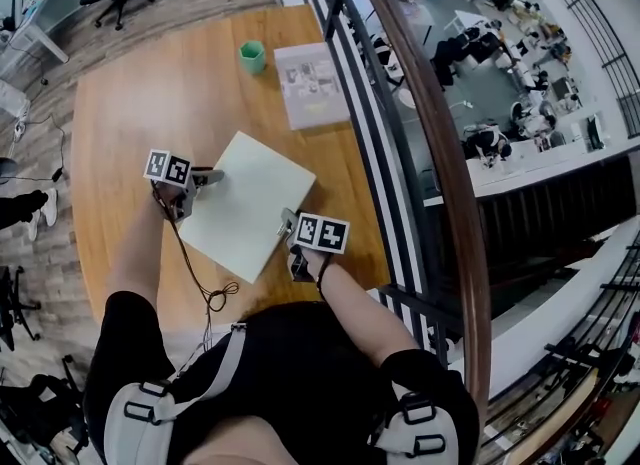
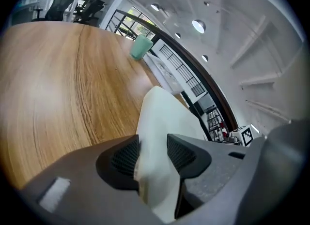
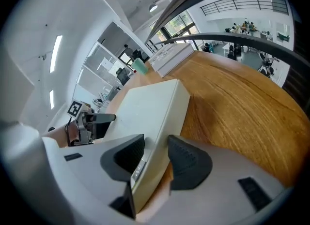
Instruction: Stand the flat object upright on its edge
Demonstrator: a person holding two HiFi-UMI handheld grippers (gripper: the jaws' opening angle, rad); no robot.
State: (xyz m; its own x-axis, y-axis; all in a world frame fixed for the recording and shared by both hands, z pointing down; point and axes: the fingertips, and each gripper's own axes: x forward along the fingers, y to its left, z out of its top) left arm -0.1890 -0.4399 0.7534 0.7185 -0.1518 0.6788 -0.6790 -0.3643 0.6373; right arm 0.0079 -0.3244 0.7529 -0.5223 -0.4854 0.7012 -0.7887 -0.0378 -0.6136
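- The left hand-held gripper (image 1: 213, 179) comes in from the left, with the forearm stretched forward over the desk (image 1: 120, 113). Its pads are clamped on the far-left edge of the flat white panel (image 1: 248, 208).
- The panel lies broad face up on the near half of the desk. It is turned cornerwise, one corner pointing away from the person, and its longer sides run near-left to far-right.
- The right hand-held gripper (image 1: 290, 223) meets the near-right edge on a short, bent forearm. Its jaws stand apart around that edge.
- A green cup (image 1: 252, 56) and a white box (image 1: 310, 83) sit farther back.
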